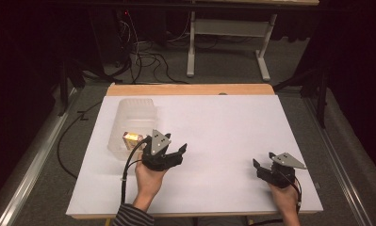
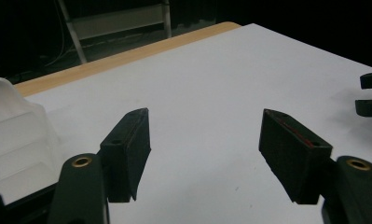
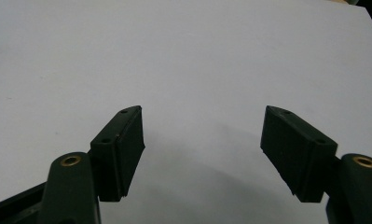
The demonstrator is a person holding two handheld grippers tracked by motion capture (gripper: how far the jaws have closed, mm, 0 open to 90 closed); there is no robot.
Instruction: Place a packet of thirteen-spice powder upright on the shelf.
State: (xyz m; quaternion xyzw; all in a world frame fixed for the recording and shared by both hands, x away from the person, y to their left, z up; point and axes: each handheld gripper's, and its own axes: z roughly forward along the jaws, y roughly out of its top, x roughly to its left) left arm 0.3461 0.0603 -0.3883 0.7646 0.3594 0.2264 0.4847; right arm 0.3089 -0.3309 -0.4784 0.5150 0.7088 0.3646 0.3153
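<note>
Beside clear bin [image 1: 129,123], left gripper [image 2: 204,140] spread, empty; right gripper [image 3: 202,144] likewise.

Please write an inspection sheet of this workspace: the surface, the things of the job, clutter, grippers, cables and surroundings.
Surface: white sheet on a wooden table, flat and clean.
Job's things: clear plastic bin at the left; a small yellowish box inside it, near its front end.
Clutter: nothing seen.
Grippers: left gripper is beside the bin, jaws apart, nothing between them; right gripper is near the sheet's front right, jaws apart, nothing between them.
Cables: a black cable trails from the left gripper; loose wires lie on the floor behind the table.
Surroundings: dark room, grey floor, a white table frame behind.
</note>
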